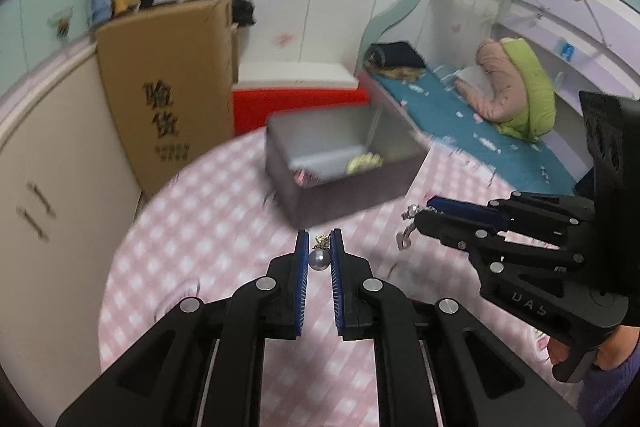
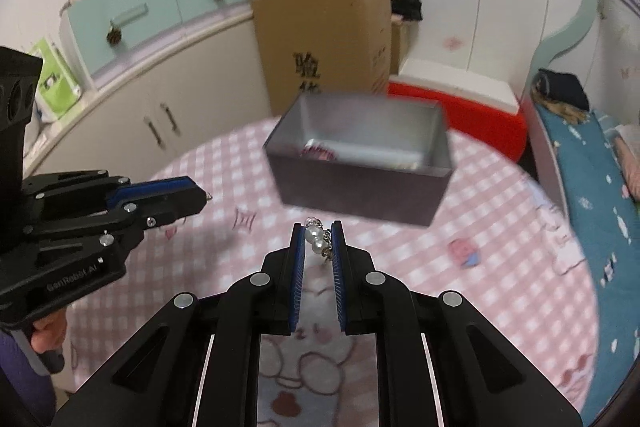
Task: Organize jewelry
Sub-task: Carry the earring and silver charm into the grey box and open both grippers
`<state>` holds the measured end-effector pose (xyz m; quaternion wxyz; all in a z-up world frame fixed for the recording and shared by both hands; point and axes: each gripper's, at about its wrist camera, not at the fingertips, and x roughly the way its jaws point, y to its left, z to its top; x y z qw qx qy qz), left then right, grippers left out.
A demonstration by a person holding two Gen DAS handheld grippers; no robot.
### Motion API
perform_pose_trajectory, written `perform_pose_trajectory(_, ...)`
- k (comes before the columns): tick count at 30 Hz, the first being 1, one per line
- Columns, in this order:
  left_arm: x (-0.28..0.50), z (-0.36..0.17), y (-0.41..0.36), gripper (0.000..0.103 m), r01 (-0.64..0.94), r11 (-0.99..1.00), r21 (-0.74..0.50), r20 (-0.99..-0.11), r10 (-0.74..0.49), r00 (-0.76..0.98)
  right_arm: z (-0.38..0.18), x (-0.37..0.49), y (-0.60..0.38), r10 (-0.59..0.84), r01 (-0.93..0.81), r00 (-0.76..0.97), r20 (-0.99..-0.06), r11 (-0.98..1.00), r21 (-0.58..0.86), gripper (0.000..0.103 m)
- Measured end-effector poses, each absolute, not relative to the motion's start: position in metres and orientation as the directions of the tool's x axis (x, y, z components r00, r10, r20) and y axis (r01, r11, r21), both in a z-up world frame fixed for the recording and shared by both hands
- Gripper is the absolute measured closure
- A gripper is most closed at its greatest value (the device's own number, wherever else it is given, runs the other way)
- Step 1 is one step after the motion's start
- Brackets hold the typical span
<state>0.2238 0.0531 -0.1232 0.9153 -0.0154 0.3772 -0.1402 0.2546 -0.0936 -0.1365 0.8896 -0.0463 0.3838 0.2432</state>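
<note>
Two hand-held grippers above a round bench covered in pink checked cloth [image 2: 500, 227]. Our left gripper [image 1: 319, 247] is closed to a narrow gap on a pearl earring [image 1: 319, 259], its small gold fitting pinched between the blue pads and the grey pearl hanging free just behind the tips. Our right gripper [image 2: 318, 237] is likewise nearly closed on a pearl-and-chain piece [image 2: 316, 241]: two white pearls and a fine silver chain sit between its pads, and the left wrist view shows a silver charm dangling from the tips. Both pieces are thus carried in the air over the middle of the bench, short of the open grey box [image 2: 360, 163] that stands toward the far edge. The box already holds something pink and something pale yellow; motion blur hides what these are.

We judge the jewelry to be very light, small and slippery, the pearls hard and round, the chain limp and prone to swing or snag. A hold on the metal fitting or chain looks safer than on the pearl's curve, and gentle pressure suffices.

Legible writing: "GenRobot AI" on the left gripper body in the right wrist view, "UAS" on the right gripper body in the left wrist view, and the characters "验货" on the cardboard carton [image 1: 168, 99] beyond the bench.
</note>
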Motion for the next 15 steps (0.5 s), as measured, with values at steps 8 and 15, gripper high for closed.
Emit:
perform_pose_trajectory(8, 0.269, -0.086, 0.034, 0.094, 0.289, 0.948, -0.133, -0.657, -0.303, 0.691, -0.101, 0.292, -0.113, 0.418, -0.443, 0.627, -0.657, 0.886, 0.141, 0.089)
perform_pose_trajectory(15, 0.315, -0.099, 0.017, 0.094, 0.286, 0.949, -0.135, -0.72, -0.292, 0.629, -0.112, 0.33, -0.114, 0.433, -0.413, 0.6, -0.673, 0.888, 0.203, 0.089)
